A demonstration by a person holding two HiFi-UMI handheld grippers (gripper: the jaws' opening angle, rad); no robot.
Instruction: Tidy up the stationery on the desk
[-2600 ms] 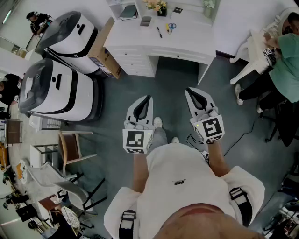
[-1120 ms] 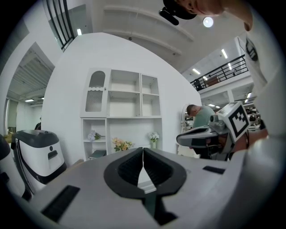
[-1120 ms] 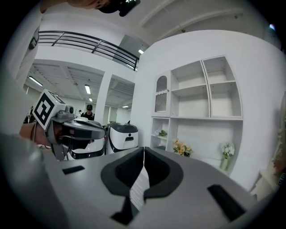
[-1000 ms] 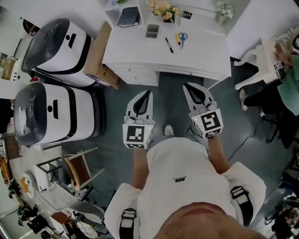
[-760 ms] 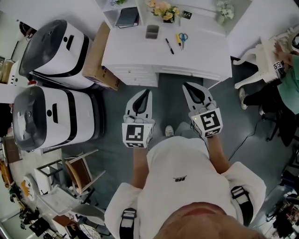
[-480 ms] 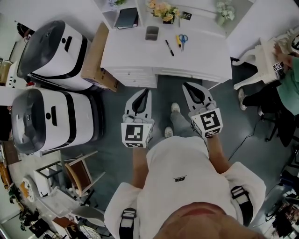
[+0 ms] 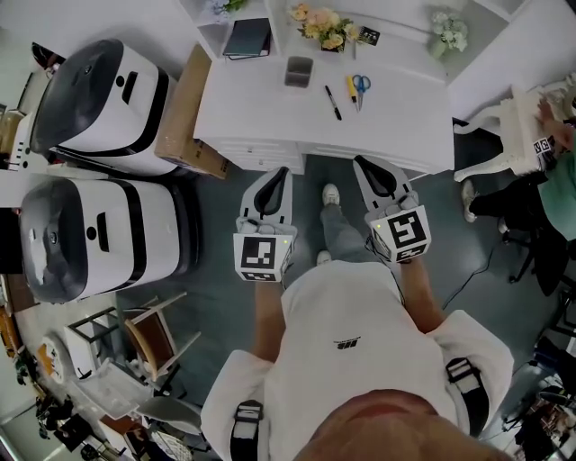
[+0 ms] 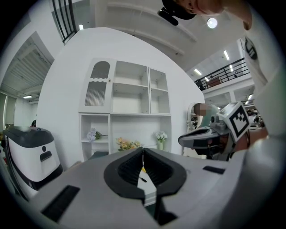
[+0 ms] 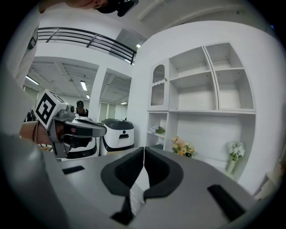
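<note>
The white desk (image 7: 270, 117) stands ahead of me in the head view. On it lie a black pen (image 7: 333, 102), blue-handled scissors (image 7: 360, 86) beside a yellow item (image 7: 351, 88), and a grey holder (image 7: 299, 71). A dark notebook (image 7: 247, 38) rests on the shelf behind. My left gripper (image 7: 280, 171) and right gripper (image 7: 362, 161) are both shut and hold nothing, their tips just short of the desk's front edge. In the left gripper view the jaws (image 8: 143, 149) meet, with the pen (image 8: 142, 179) showing below them. The right gripper (image 9: 144, 149) is likewise closed.
Two large white-and-black machines (image 7: 99, 225) (image 7: 112, 81) stand at the left, with a cardboard box (image 7: 184, 103) against the desk. Flowers (image 7: 324, 27) (image 7: 448, 31) sit on the shelves. A seated person (image 7: 553, 171) and white chair (image 7: 504, 126) are at the right.
Both grippers have moved forward to the desk's front edge. The desk has come closer in the head view. A foot has stepped forward between the grippers.
</note>
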